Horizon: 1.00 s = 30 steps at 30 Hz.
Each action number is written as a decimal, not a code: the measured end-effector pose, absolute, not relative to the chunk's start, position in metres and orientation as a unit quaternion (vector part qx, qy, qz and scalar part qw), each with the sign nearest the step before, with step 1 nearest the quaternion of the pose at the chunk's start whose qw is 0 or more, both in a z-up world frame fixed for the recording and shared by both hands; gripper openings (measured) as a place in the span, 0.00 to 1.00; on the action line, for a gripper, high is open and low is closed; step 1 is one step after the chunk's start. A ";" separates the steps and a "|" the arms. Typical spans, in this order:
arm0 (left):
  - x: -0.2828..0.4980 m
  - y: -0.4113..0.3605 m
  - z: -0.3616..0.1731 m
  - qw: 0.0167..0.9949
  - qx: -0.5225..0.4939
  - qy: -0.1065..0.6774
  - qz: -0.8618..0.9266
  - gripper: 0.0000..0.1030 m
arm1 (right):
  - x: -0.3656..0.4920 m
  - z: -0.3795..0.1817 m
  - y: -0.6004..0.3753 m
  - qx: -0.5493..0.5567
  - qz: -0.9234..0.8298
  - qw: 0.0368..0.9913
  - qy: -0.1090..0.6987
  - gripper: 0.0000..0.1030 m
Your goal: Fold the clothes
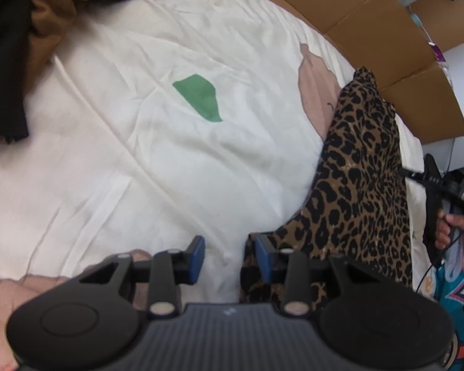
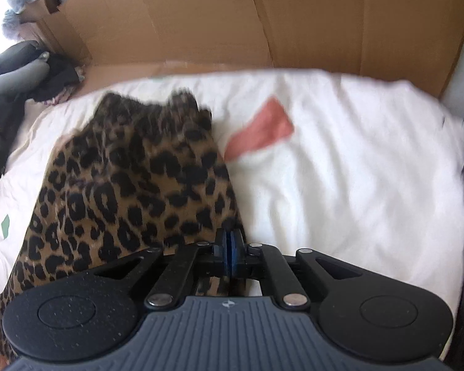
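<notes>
A leopard-print garment (image 2: 130,179) lies crumpled on the white bed sheet (image 2: 340,170). My right gripper (image 2: 230,244) is shut on its near right edge, and patterned fabric shows under the closed blue pads. In the left wrist view the same garment (image 1: 362,170) runs down the right side. My left gripper (image 1: 230,255) hovers open just left of its lower edge. Only white sheet (image 1: 139,160) lies between the blue pads (image 1: 198,253), and the right pad is close to the fabric.
The sheet carries a green patch (image 1: 199,97) and pink patches (image 2: 259,130). Brown cardboard (image 2: 263,24) walls the far side. Dark and brown clothes (image 1: 31,31) are piled at the top left. A person's hand (image 1: 451,225) grips the other tool at the right.
</notes>
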<state>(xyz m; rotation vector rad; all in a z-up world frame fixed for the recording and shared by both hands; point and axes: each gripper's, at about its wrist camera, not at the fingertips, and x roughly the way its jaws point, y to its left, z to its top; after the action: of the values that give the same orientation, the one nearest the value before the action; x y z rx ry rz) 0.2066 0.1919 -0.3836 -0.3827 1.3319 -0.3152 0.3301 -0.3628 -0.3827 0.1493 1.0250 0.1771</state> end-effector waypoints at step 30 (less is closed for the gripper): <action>0.199 0.209 -0.378 0.760 -0.195 0.596 -0.169 0.38 | 0.417 -0.388 -0.338 0.065 0.064 0.858 0.505 0.32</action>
<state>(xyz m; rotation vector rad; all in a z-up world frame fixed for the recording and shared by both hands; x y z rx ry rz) 0.1990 0.2090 -0.3780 -0.4246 1.2978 -0.3687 0.4170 -0.3377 -0.3877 0.1359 1.0601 0.1335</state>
